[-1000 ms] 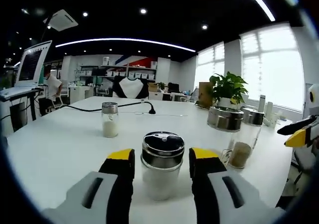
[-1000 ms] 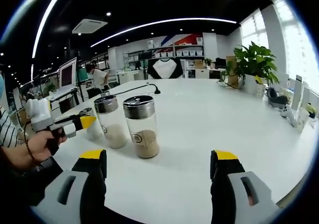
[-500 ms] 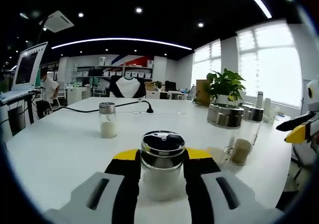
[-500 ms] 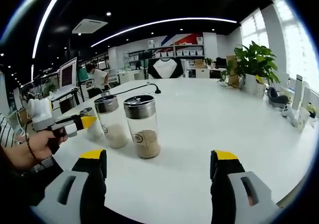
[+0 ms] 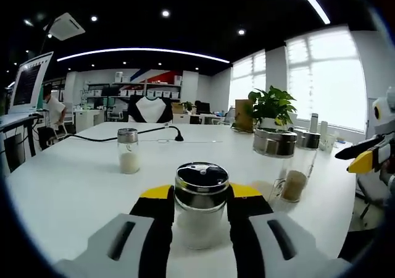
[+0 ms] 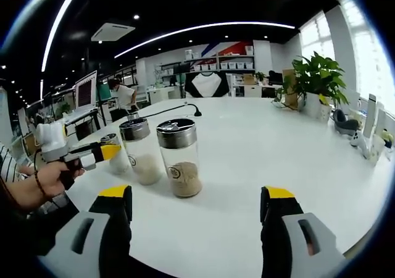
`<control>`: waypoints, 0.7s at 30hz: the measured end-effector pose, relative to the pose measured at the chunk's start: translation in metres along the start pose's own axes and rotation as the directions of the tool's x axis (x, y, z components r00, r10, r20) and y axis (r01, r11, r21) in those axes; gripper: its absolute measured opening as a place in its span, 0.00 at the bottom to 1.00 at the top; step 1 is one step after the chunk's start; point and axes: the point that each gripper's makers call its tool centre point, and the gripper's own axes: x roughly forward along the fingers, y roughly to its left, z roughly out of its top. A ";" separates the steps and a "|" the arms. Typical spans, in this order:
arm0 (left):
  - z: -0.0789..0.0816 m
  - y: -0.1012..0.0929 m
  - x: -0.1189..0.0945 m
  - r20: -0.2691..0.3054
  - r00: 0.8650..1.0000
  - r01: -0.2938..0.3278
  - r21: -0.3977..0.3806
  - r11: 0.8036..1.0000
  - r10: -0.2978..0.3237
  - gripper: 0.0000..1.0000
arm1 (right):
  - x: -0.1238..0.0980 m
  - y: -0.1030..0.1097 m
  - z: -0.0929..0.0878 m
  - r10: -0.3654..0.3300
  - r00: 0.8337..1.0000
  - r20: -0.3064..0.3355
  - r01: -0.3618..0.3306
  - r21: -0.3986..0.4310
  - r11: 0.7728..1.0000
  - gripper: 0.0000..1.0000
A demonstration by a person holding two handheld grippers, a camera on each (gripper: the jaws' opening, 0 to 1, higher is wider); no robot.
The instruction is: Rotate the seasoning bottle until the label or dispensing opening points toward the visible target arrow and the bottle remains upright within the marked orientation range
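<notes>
A glass seasoning bottle [image 5: 199, 219] with a shiny metal lid and white contents stands upright on the white table [image 5: 74, 185]. My left gripper [image 5: 200, 191] is shut on it, one yellow-tipped jaw against each side. In the right gripper view a hand holds that left gripper [image 6: 103, 152] at the left, and the gripped bottle [image 6: 117, 160] is partly hidden behind it. My right gripper [image 6: 197, 194] hangs open over bare table with nothing between its jaws. It also enters the left gripper view as the right gripper [image 5: 359, 155] at the right edge.
Two taller jars stand side by side: one with brown grains [image 6: 179, 157] and one with white grains [image 6: 141, 152]. A small shaker [image 5: 128, 151] stands farther back left. A black cable [image 5: 105, 137] crosses the far table, and a potted plant [image 5: 271, 108] stands near the windows.
My left gripper's jaws have closed onto the metal-lidded bottle, which had stood free between them. The left view has since swung slightly. My right gripper stays open and nearly still.
</notes>
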 end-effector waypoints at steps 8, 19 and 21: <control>0.000 -0.001 0.000 -0.004 0.996 0.092 0.009 0.996 -0.091 0.35 | 0.002 0.004 0.000 0.019 1.000 -0.005 -0.019 -0.002 1.000 0.88; 0.000 -0.006 0.000 -0.013 0.965 0.262 0.043 0.964 -0.262 0.35 | 0.005 0.009 0.001 0.034 0.999 -0.001 -0.034 -0.013 0.999 0.92; 0.000 -0.007 0.000 -0.021 0.955 0.298 0.048 0.954 -0.297 0.35 | 0.006 0.012 0.000 0.043 0.999 -0.007 -0.044 -0.015 0.999 0.92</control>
